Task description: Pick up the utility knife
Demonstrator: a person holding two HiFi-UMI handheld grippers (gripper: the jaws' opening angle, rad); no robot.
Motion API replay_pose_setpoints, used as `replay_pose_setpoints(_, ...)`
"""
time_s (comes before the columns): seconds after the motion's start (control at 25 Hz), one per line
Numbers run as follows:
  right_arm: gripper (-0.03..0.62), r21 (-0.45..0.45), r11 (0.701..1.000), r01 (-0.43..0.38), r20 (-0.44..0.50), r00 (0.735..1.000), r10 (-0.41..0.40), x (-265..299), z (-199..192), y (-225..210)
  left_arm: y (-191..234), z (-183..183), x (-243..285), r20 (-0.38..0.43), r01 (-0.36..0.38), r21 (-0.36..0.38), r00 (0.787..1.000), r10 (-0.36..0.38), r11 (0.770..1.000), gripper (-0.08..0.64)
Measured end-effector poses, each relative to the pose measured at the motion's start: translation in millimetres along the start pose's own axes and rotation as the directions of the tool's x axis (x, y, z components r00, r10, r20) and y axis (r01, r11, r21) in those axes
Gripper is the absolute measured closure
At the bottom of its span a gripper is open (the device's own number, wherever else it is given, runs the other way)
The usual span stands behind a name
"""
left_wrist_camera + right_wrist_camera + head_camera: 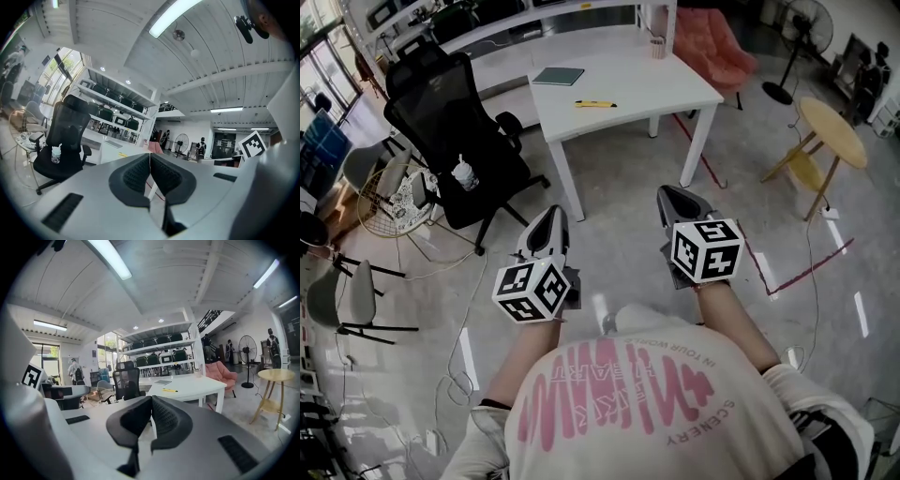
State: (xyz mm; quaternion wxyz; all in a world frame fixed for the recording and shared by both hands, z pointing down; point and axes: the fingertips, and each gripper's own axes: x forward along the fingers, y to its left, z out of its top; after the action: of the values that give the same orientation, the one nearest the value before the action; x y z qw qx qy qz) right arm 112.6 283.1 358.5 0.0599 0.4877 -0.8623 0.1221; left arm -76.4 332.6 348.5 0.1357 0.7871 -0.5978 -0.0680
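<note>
Left gripper (pixel 551 217), right gripper (pixel 672 199) face table (pixel 670 89) with utility knife (pixel 595 103), notebook (pixel 559 76).

Ahead of you a white desk (pixel 628 94) stands on a glossy grey floor (pixel 609 202) marked with red tape lines (pixel 814 264). A black mesh office chair (pixel 455 141) sits off its left edge, and a pink armchair (pixel 712 42) sits beyond its far right corner. To your right are a round wooden side table (pixel 832 131) and a pedestal fan (pixel 806 28). White shelving (pixel 157 350) stands behind the desk, and strip lights (pixel 110 258) run along the white ceiling (pixel 187 277).
</note>
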Motion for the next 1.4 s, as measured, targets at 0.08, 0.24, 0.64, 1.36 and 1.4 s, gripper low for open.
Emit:
replay_pose_setpoints(0.08,0.575,0.007,1.0,0.003,0.0,1.0,-0.003,10,3,-6,3,0,10,-0.005,0.002,-0.001,1.0,-0.002,1.0,0.535)
replay_pose_setpoints(0.24,0.575,0.008,1.0,-0.004,-0.009,1.0,0.004,41,4,-19,14,4,38,0.002,0.01,-0.015,1.0,-0.01,1.0,0.535)
replay_pose_setpoints(0.64,0.575,-0.008,0.997,-0.08,-0.018,0.997,0.08,143,44,-62,32,37,141,0.045,-0.013,-0.008,0.999,0.014,1.0,0.535)
replay_pose_setpoints(1.36,0.575,-0.03,0.978,-0.204,0.014,0.979,0.205,282,126,-157,52,68,314,0.074,-0.094,0.025,0.993,0.092,0.995,0.535)
replay_pose_setpoints(1.4,0.575,-0.03,0.977,-0.213,0.013,0.977,0.213,286,125,-160,53,67,318,0.075,-0.101,0.016,0.992,0.099,0.995,0.535)
